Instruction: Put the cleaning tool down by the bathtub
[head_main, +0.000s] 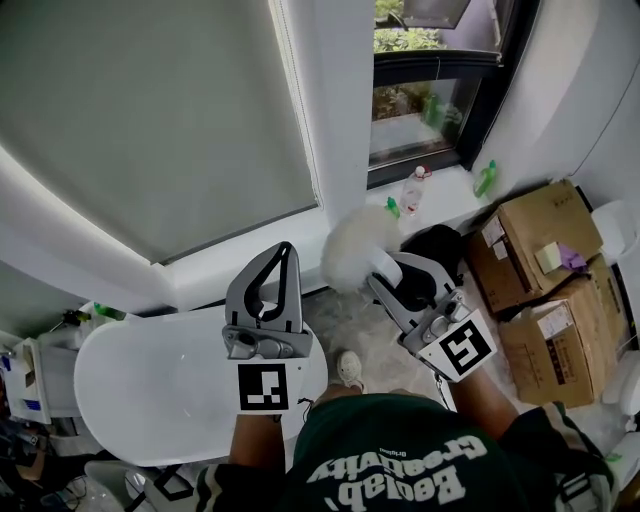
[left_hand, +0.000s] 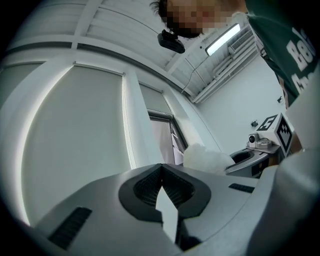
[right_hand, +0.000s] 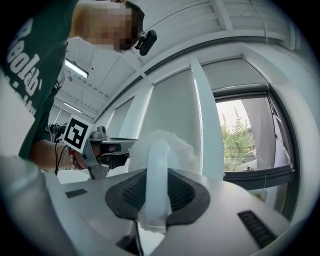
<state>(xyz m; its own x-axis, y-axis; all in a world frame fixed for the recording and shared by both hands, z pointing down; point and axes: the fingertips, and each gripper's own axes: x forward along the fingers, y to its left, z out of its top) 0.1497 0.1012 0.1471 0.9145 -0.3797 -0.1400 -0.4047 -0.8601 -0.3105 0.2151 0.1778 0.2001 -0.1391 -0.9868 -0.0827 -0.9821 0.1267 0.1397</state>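
The R gripper (head_main: 388, 270) is clamping, jaws partway closed, the handle of 1 fluffy white cleaning tool (head_main: 352, 248) at 2 o'clock off the 1 bathtub (head_main: 130, 390), while the L gripper (head_main: 288, 250) is hovering pinched closed, empty.

We see a pale, stone-patterned floor (head_main: 372, 335) carrying the white bathtub (head_main: 150, 400). Well to the bathtub's right, a cardboard box (head_main: 540, 240) stands on the floor, with a second box (head_main: 560, 330) just beside it, nearer us. A black bag (head_main: 440, 250) lies between the bathtub and these boxes. Beyond the bathtub's right end, the window ledge (head_main: 452, 190) bears a clear bottle (head_main: 415, 190) and a green bottle (head_main: 485, 178).
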